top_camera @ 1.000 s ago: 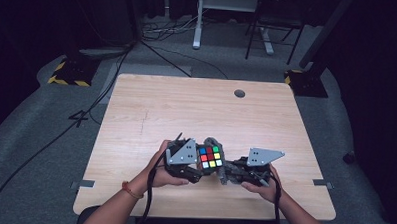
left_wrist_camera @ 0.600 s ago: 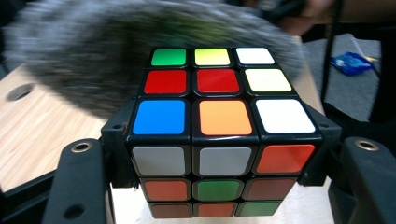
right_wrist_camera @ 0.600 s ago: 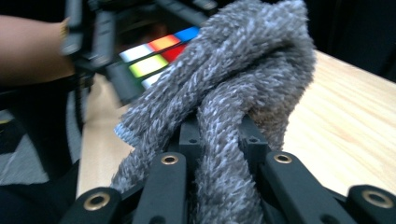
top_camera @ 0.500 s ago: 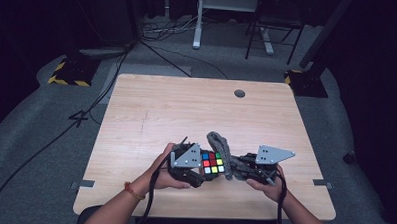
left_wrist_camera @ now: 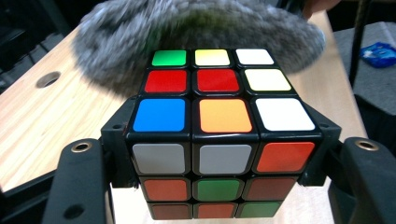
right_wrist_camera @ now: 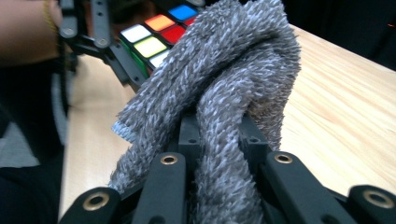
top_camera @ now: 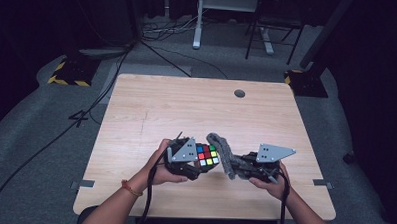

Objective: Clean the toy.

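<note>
A scrambled Rubik's cube (top_camera: 206, 155) is clamped between the jaws of my left gripper (top_camera: 203, 161), just above the wooden table (top_camera: 186, 111) near its front edge. In the left gripper view the cube (left_wrist_camera: 219, 116) sits between the black jaws of the left gripper (left_wrist_camera: 219, 177), with the blurred grey cloth (left_wrist_camera: 196, 28) against its far side. My right gripper (top_camera: 244, 166) is shut on that fuzzy grey cloth (top_camera: 224, 155), which stands bunched against the cube's right side. In the right gripper view the cloth (right_wrist_camera: 219, 79) bulges out of the right gripper (right_wrist_camera: 219, 135), and the cube (right_wrist_camera: 154, 32) lies behind it.
A round cable hole (top_camera: 239, 93) lies near the table's far edge. Past the table, cables (top_camera: 169, 46) and a desk frame (top_camera: 199, 22) stand on the dark floor, with yellow-black striped bases (top_camera: 67, 75) at the back corners. A small blue object (left_wrist_camera: 378, 53) lies beyond the table's edge.
The grey cloth has risen and bunched up against the cube's right side, and my right gripper has drawn slightly to the right. The left gripper keeps the cube still.
</note>
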The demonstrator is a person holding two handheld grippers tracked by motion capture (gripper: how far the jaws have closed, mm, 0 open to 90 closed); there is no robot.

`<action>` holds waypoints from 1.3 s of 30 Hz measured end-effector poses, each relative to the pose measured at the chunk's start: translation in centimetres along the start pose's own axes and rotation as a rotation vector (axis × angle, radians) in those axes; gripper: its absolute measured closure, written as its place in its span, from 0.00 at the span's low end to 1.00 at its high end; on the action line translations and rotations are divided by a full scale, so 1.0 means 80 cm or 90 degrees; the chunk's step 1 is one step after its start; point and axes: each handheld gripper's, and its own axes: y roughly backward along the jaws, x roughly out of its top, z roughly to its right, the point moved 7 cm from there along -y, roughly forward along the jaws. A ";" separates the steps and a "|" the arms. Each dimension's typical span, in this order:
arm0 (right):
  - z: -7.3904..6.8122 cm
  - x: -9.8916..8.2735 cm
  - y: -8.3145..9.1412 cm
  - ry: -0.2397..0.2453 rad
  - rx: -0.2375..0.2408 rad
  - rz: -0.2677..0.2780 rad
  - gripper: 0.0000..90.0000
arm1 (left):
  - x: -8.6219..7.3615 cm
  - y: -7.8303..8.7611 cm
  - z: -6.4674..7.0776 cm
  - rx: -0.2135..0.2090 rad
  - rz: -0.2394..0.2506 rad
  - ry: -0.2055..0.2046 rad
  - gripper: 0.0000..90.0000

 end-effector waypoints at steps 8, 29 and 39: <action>0.041 -0.021 0.012 -0.007 -0.061 -0.082 0.84 | -0.032 0.006 -0.026 0.027 -0.041 0.045 0.37; 0.048 -0.119 0.029 -0.017 -0.095 -0.223 0.79 | -0.115 -0.006 -0.018 -0.015 -0.147 0.108 0.37; 0.045 -0.132 0.024 -0.039 -0.089 -0.235 0.62 | -0.130 -0.005 -0.014 -0.037 -0.161 0.130 0.33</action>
